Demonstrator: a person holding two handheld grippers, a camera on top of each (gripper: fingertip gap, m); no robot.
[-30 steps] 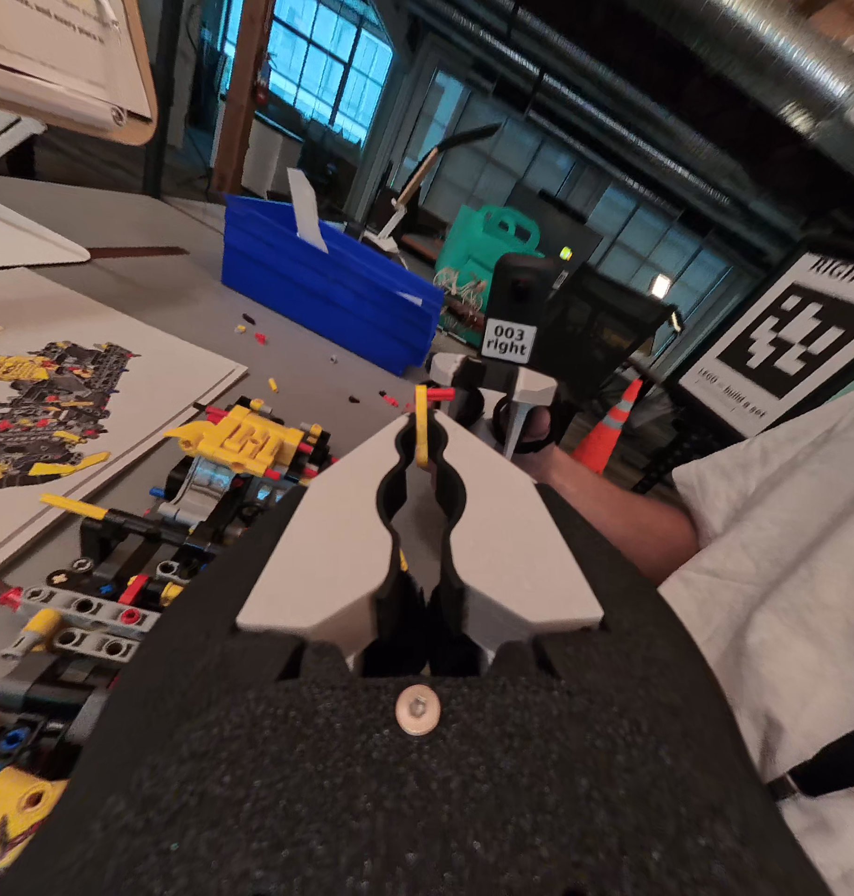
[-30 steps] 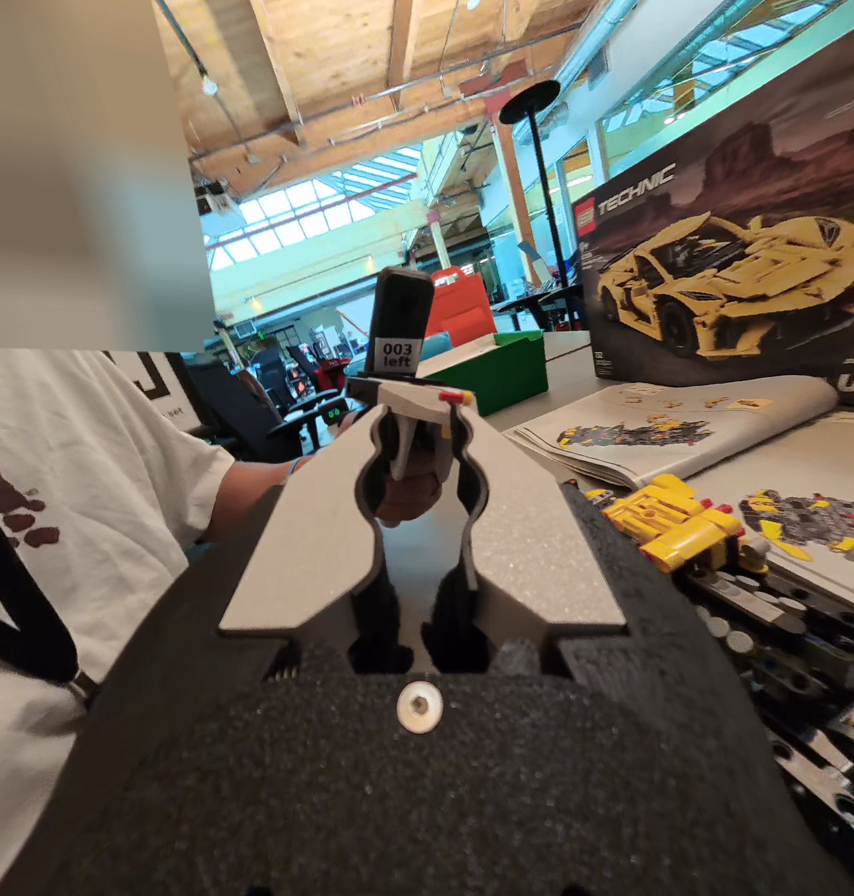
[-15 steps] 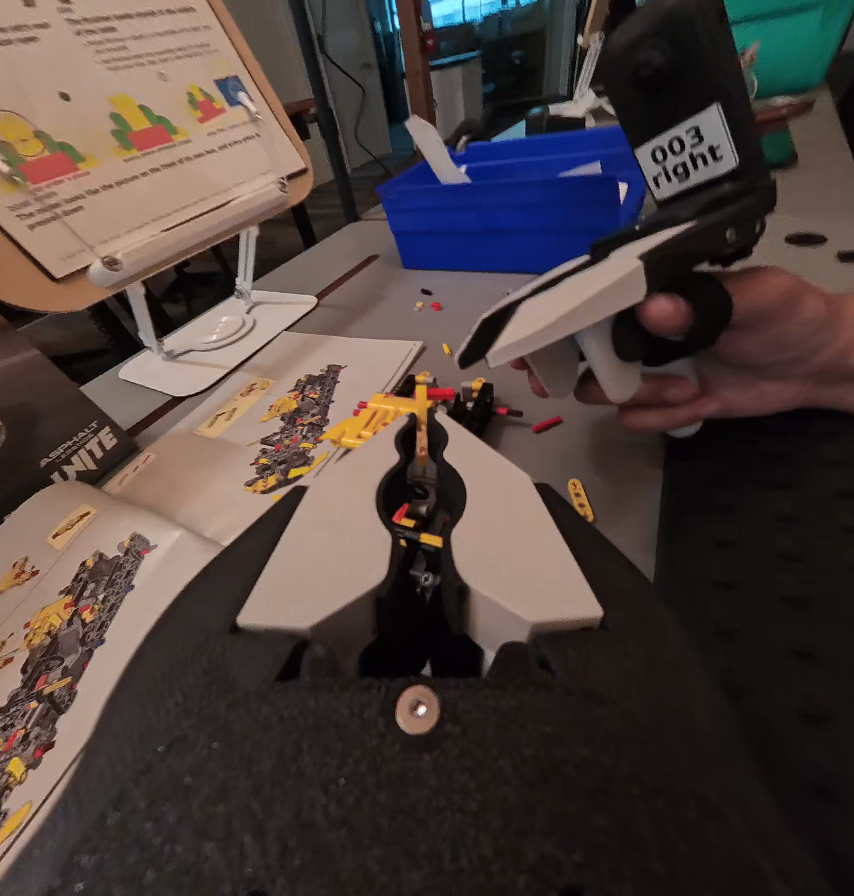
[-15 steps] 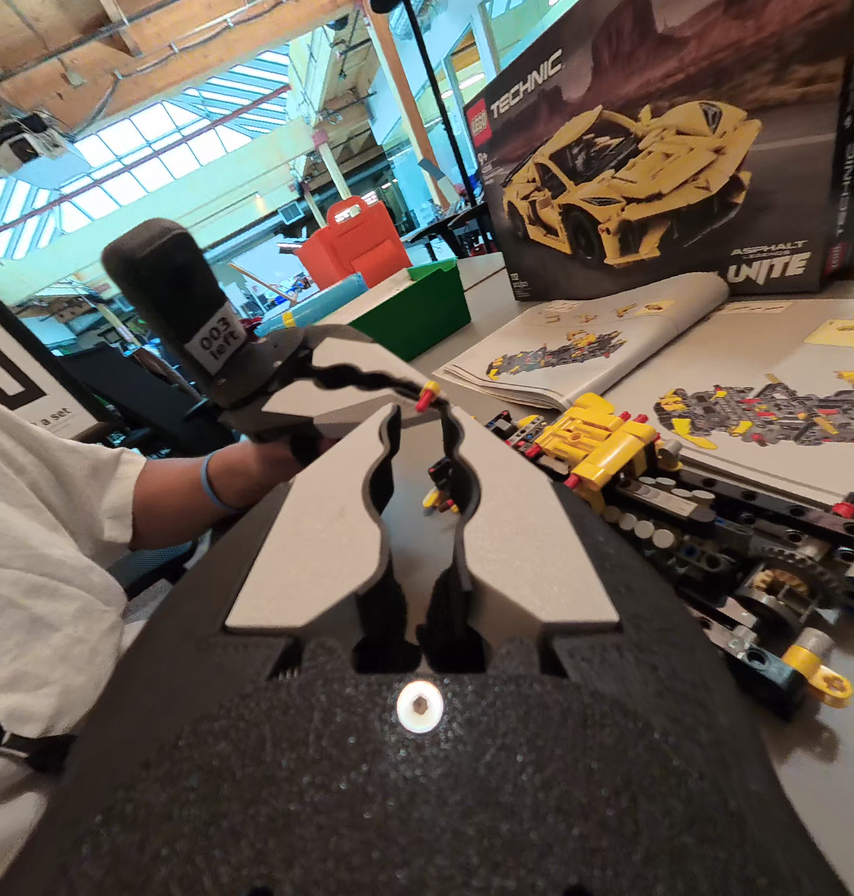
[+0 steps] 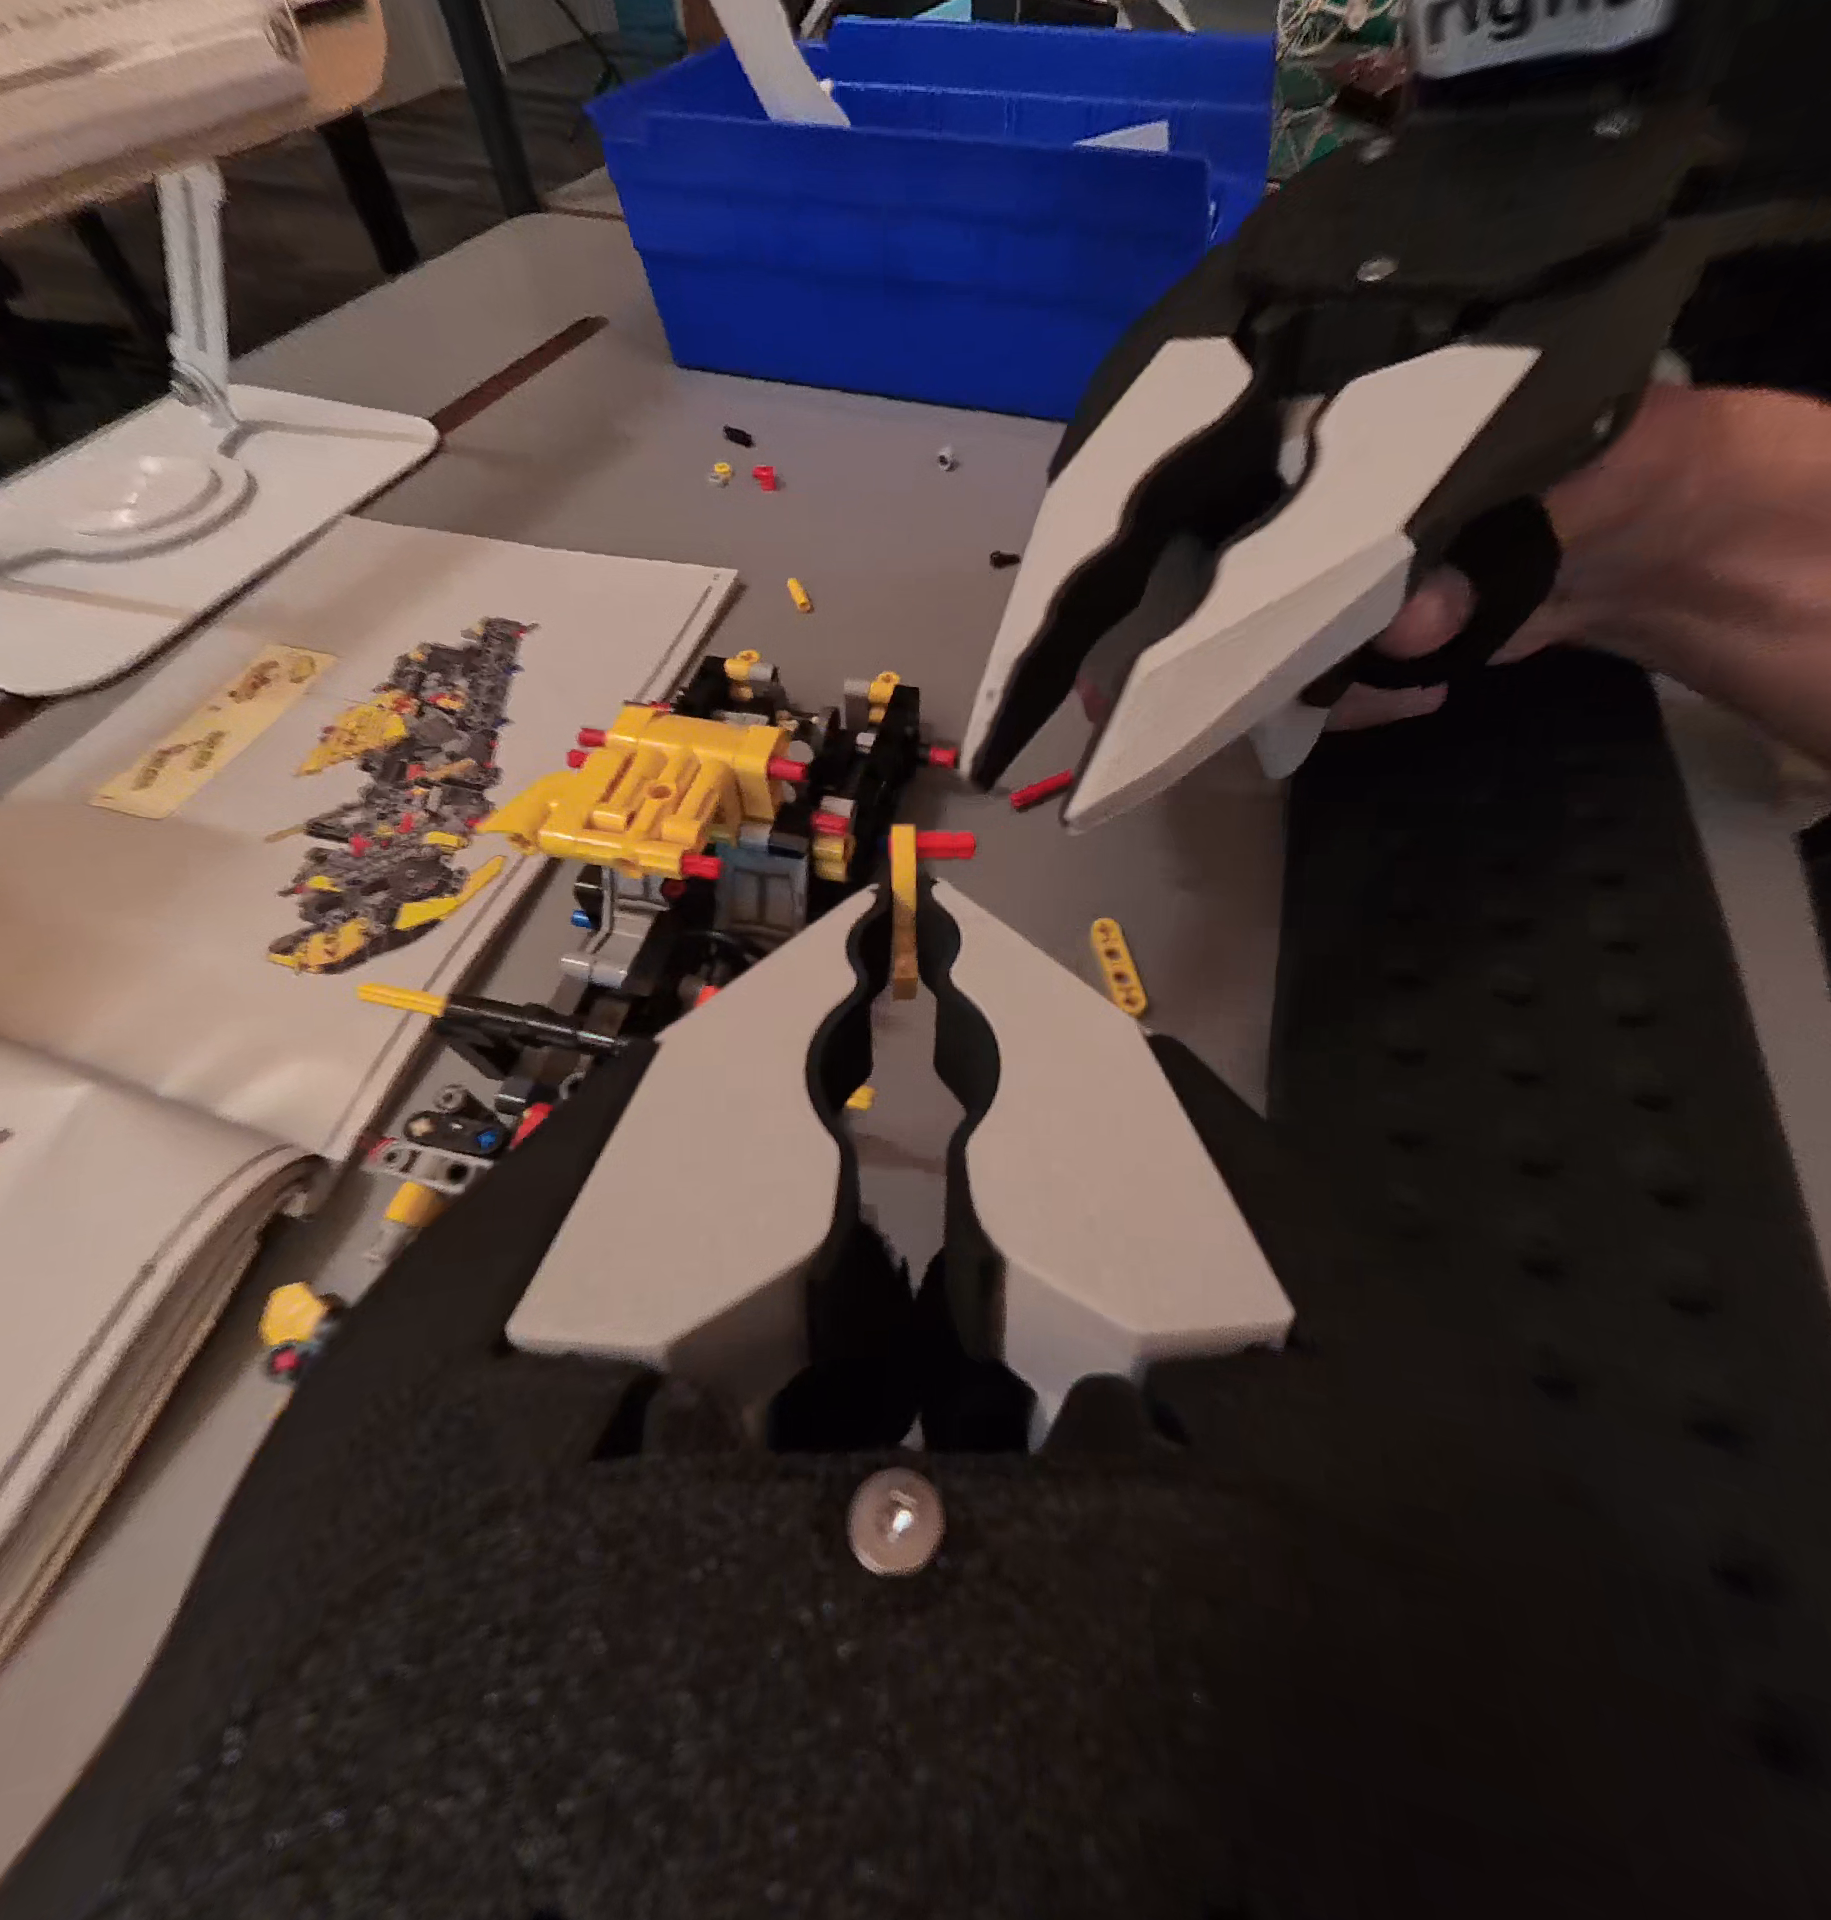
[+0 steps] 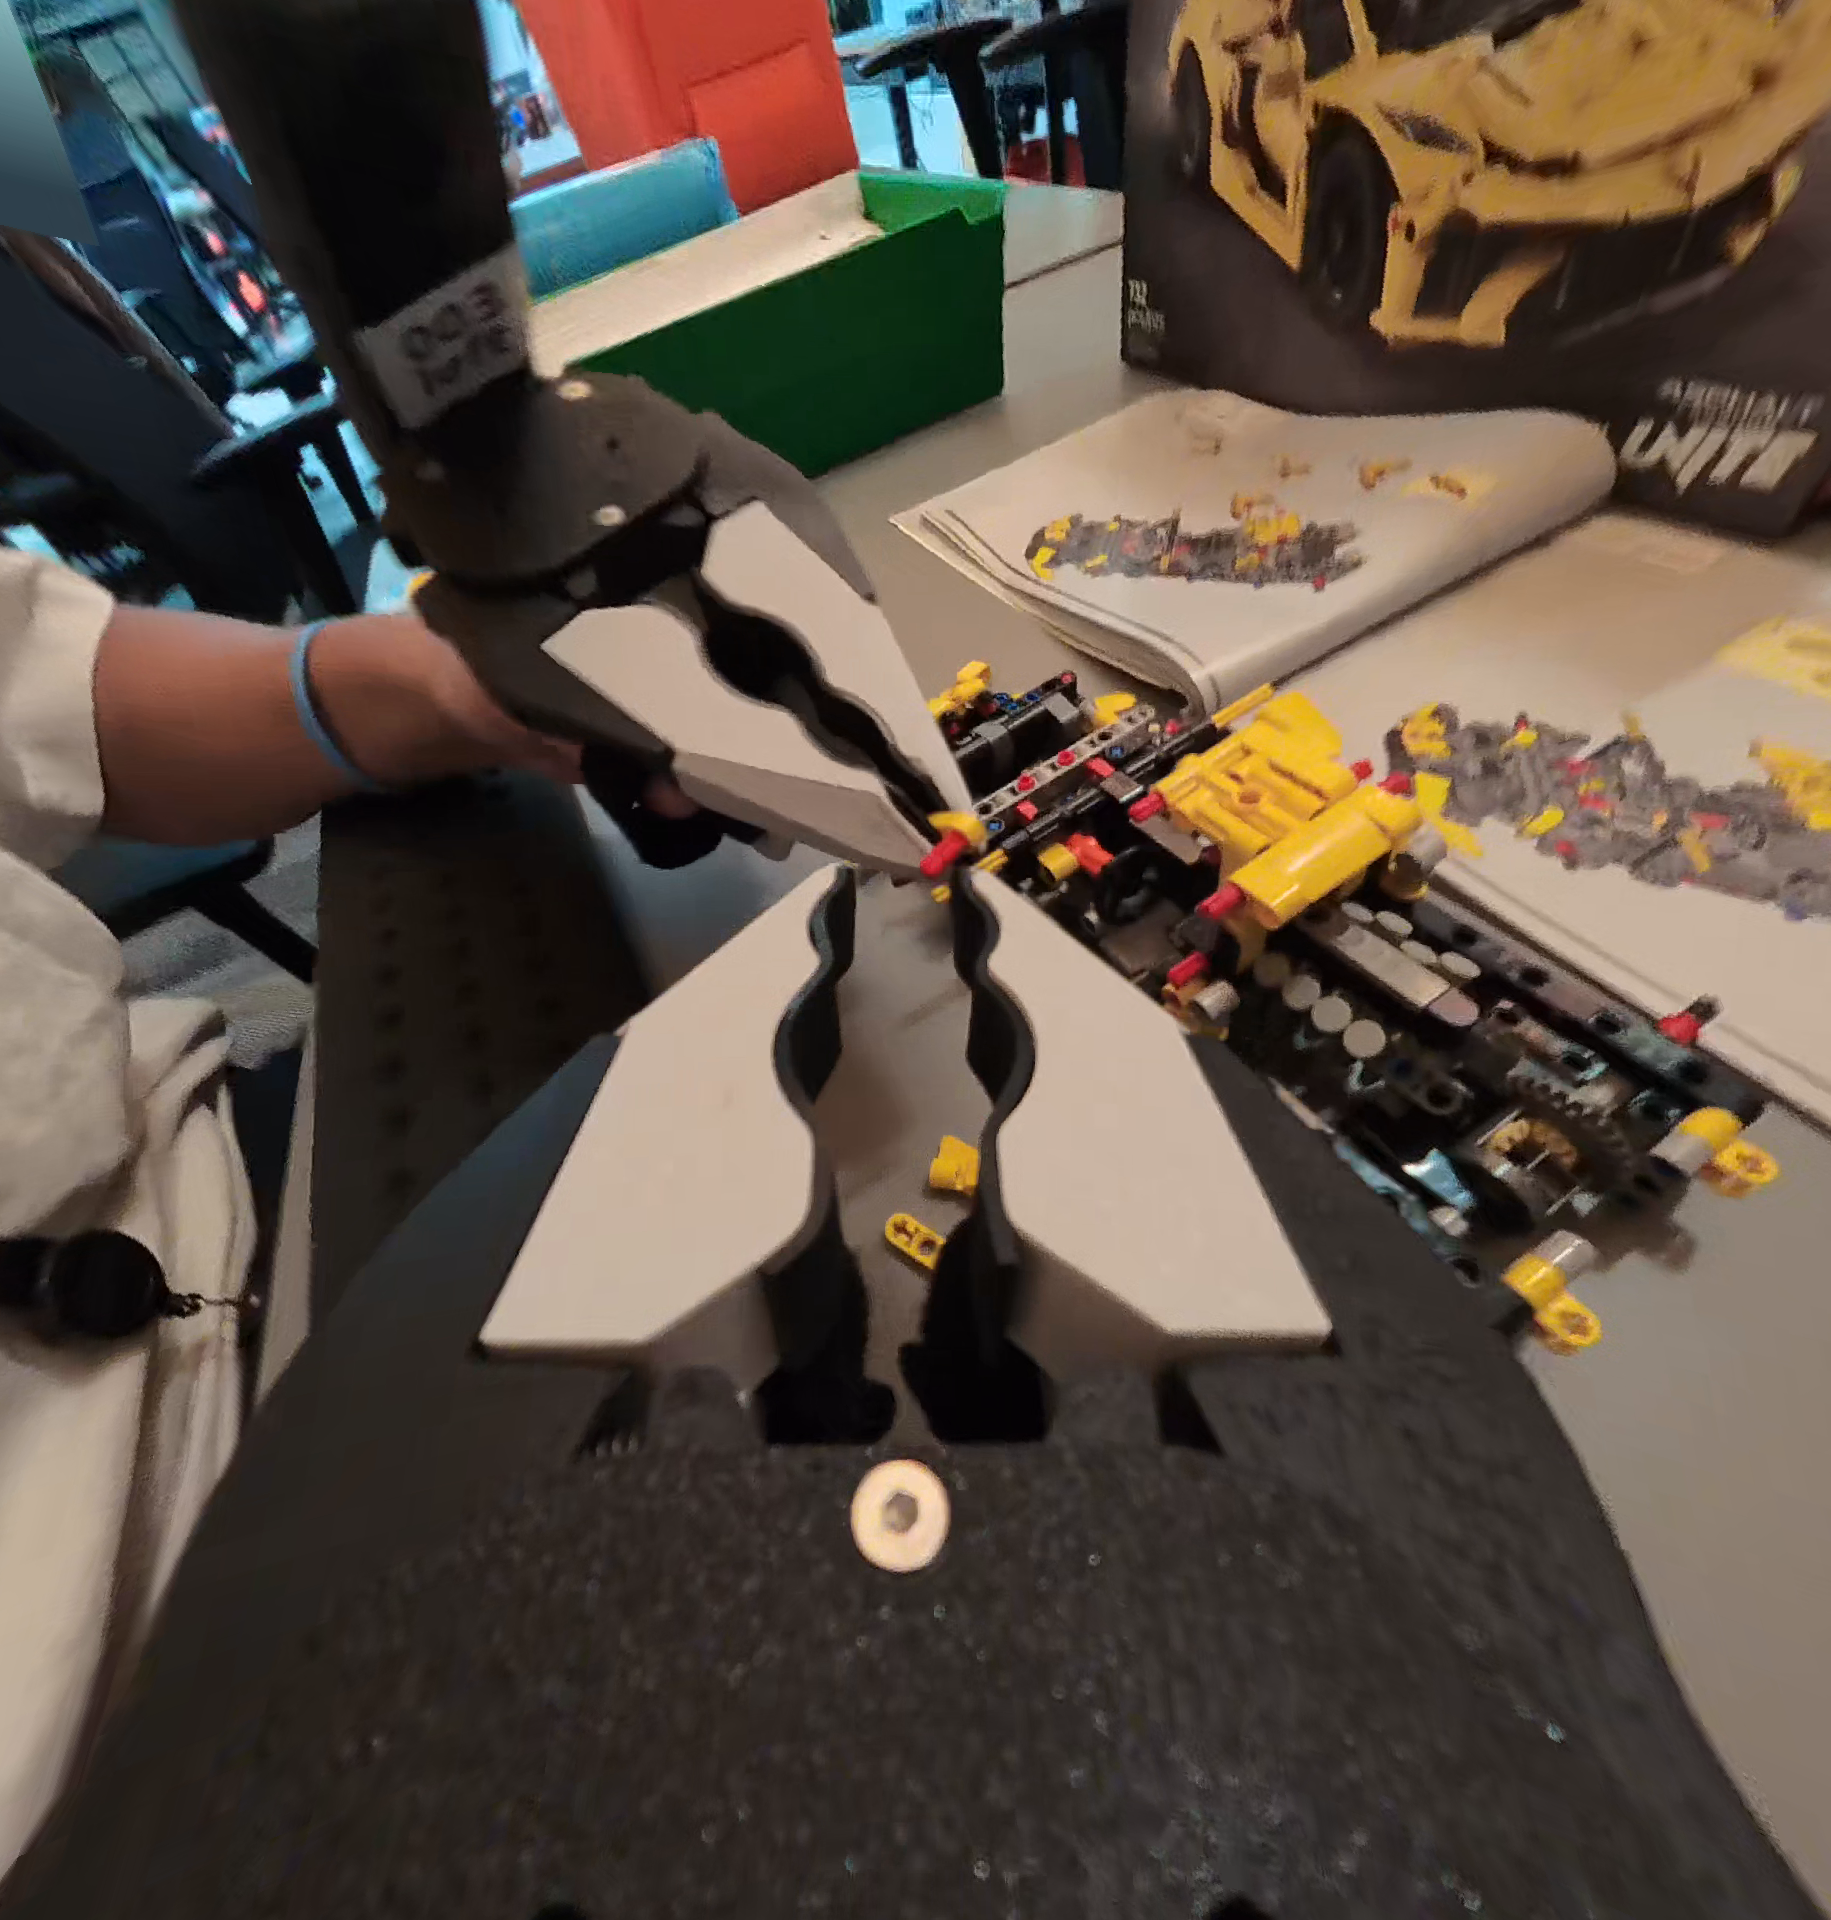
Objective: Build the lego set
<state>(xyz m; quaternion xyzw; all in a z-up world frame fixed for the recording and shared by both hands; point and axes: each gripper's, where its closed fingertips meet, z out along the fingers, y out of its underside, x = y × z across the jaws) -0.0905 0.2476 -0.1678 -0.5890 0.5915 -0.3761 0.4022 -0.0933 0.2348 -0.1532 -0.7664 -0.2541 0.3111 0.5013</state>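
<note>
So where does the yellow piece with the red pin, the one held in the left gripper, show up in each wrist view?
Left wrist view: yellow piece with the red pin, centre frame, pinched between the left gripper fingertips, beside the model.
Right wrist view: it pokes out at the far gripper's tips, centre, just above this view's own open right gripper.
Shared landmark: the yellow block on the model.

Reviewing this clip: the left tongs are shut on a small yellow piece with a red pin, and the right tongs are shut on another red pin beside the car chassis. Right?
Not quite. The right tongs are open and hold nothing; the left wrist view shows a loose red pin lying on the table between their tips. The left tongs are indeed shut on the yellow piece, beside the car chassis.
</note>
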